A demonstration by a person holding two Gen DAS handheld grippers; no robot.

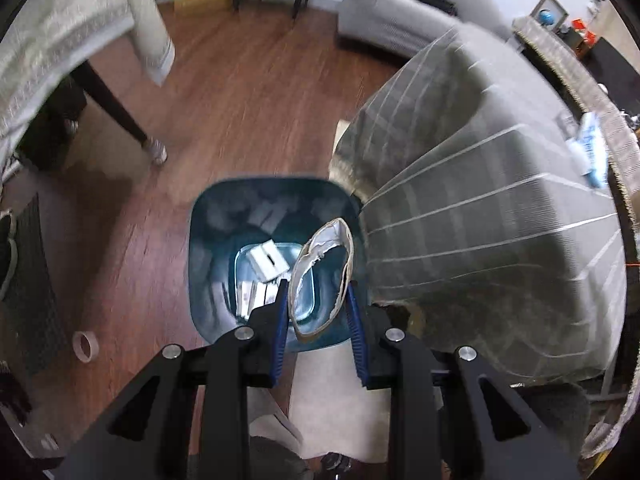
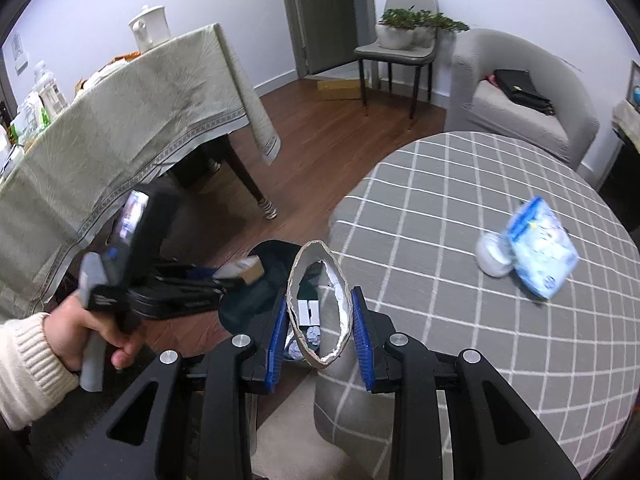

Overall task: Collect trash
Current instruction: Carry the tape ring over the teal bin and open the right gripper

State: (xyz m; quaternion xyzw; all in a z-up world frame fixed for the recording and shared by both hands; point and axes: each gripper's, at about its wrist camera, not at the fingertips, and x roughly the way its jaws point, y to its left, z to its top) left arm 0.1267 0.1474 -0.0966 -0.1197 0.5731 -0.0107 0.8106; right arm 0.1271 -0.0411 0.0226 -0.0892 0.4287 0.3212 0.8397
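Observation:
My left gripper (image 1: pixel 318 292) is shut on a squashed cardboard ring (image 1: pixel 322 276) and holds it over the open blue trash bin (image 1: pixel 208 240), which holds white scraps. My right gripper (image 2: pixel 320 312) is shut on another squashed cardboard ring (image 2: pixel 320 304) at the edge of the round table (image 2: pixel 460 208), above the bin (image 2: pixel 248 300). The left gripper (image 2: pixel 236 274) shows in the right wrist view, held in a hand over the bin. A blue snack bag (image 2: pixel 540 248) and a white cup (image 2: pixel 492 256) lie on the round table.
A table with a beige cloth (image 2: pixel 132 120) stands to the left, its dark leg (image 1: pixel 120 112) on the wood floor. A tape roll (image 1: pixel 86 346) lies on the floor. A chair with plants (image 2: pixel 400 48) and a grey armchair (image 2: pixel 520 100) stand behind.

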